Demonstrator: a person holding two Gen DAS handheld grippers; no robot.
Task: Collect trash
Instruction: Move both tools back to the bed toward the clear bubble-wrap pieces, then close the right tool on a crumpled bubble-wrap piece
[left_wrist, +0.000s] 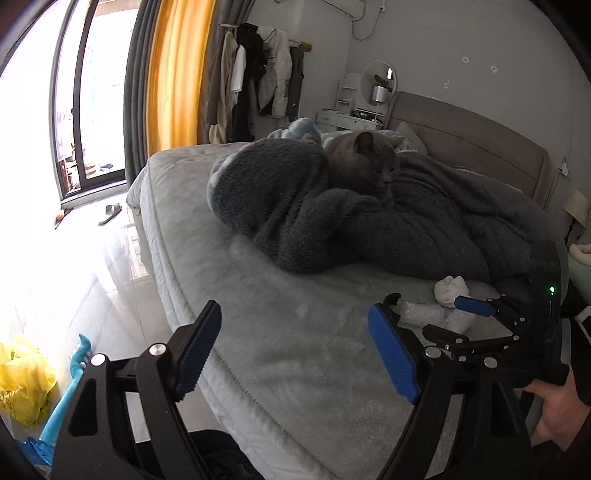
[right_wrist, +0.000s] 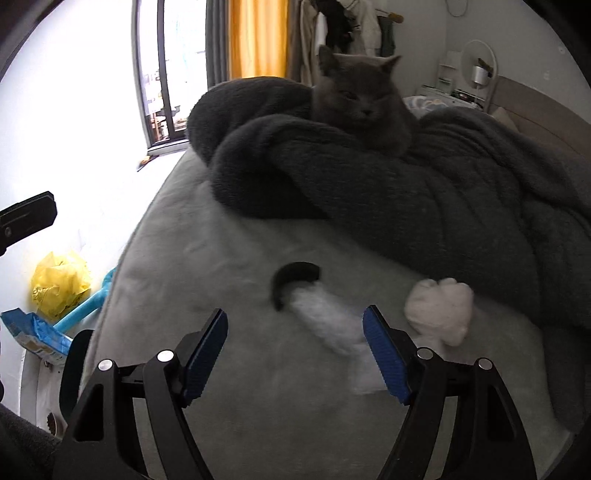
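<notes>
White crumpled wrappers or tissue (right_wrist: 328, 321) lie on the grey bed cover (right_wrist: 236, 258), with a white balled lump (right_wrist: 439, 310) to their right. A small black curved piece (right_wrist: 291, 275) sits at the wrappers' far end. My right gripper (right_wrist: 295, 350) is open, low over the bed, its right finger beside the wrappers. In the left wrist view my left gripper (left_wrist: 295, 350) is open and empty over the bed edge; the right gripper (left_wrist: 476, 314) hovers at the white trash (left_wrist: 424, 314) and lump (left_wrist: 450, 290).
A grey cat (left_wrist: 369, 166) lies on a dark fleece blanket (left_wrist: 332, 221) mid-bed. A yellow plastic bag (left_wrist: 22, 384) and a blue tool (left_wrist: 70, 387) sit on the floor left of the bed. Headboard and dresser stand at the far right.
</notes>
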